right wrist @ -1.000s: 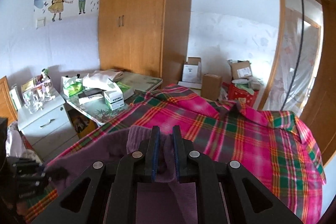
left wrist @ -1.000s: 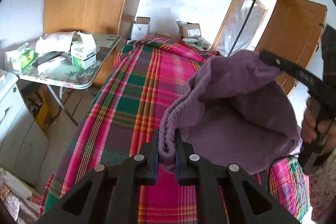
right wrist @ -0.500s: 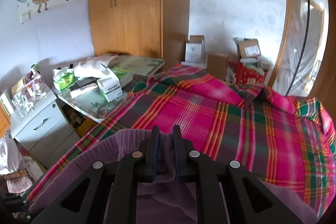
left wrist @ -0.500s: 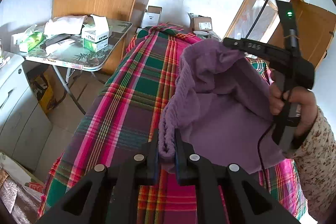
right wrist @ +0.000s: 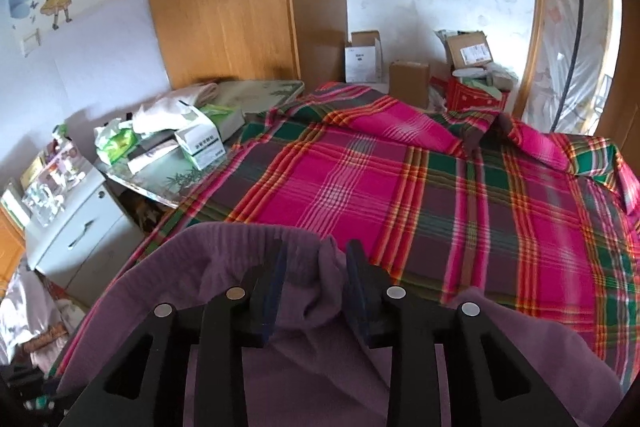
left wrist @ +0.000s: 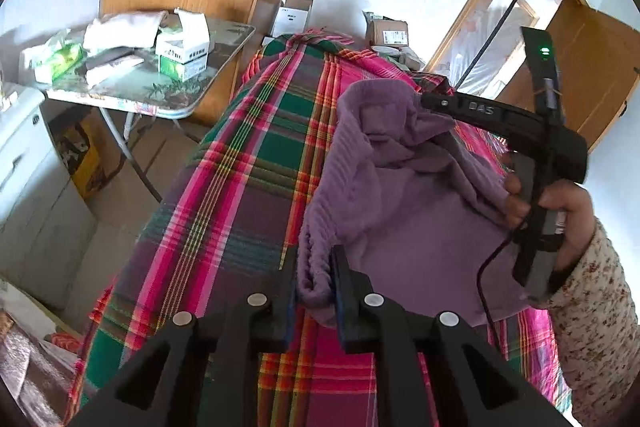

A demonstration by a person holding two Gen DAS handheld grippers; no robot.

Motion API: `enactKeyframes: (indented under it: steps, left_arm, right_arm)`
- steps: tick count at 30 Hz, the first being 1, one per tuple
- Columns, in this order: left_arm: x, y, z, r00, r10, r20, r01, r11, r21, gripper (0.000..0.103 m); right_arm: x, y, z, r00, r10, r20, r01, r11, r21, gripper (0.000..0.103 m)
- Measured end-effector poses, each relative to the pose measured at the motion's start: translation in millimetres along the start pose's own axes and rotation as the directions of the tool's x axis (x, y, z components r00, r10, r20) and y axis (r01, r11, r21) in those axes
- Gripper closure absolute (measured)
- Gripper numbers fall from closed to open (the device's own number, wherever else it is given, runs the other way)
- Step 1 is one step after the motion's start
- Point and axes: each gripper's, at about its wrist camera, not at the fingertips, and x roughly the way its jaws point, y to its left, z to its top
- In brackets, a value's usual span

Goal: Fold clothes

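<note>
**Purple sweater held up over the plaid bed**

Here the left gripper (left wrist: 314, 281) is clamped on the ribbed edge of a purple sweater (left wrist: 400, 195), raised above the plaid bedspread (left wrist: 256, 163). The right gripper (right wrist: 314, 277) stands with its jaws parted wider, a fold of the same sweater (right wrist: 312, 311) between them; whether it truly pinches the cloth cannot be told. A person's hand (left wrist: 560, 211) grips its handle

Bright daylight, fisheye-warped edges, slight blur
</note>
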Motion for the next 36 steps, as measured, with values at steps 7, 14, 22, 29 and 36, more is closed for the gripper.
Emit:
enactKeyframes:
  steps: [7,14,22,29,36]
  left_arm:
    - [-22.2,-22.1,1.5,0.999,-0.019,0.045,0.016,0.997,0.081,0.073]
    - [-41.9,-63.9,3.6,0.994,-0.046,0.097,0.026,0.978,0.207,0.066]
    - [-28.4,-107.5,-3.1,0.993,-0.121,0.008,0.113,0.952,0.284,0.056]
    - [4.3,-178.9,-8.3,0.962,-0.242,-0.129,0.273,0.883,0.383,0.053]
    - [46.1,-232.9,-10.4,0.902,-0.343,-0.262,0.422,0.831,0.364,0.053]
  right_arm:
    - [-72.8,-28.3,-28.9,0.998,-0.01,0.068,0.012,0.999,-0.03,0.07]
    - [-147.0,-83.9,-75.3,0.989,-0.089,0.114,0.08,0.993,0.083,0.055]
    - [-201.5,-142.0,-132.9,0.972,-0.214,0.099,0.191,0.961,0.2,0.053]
    - [-214.4,-179.0,-175.7,0.961,-0.275,0.032,0.253,0.92,0.299,0.053]
    - [-218.8,-205.0,-205.6,0.969,-0.246,-0.004,0.229,0.893,0.387,0.053]
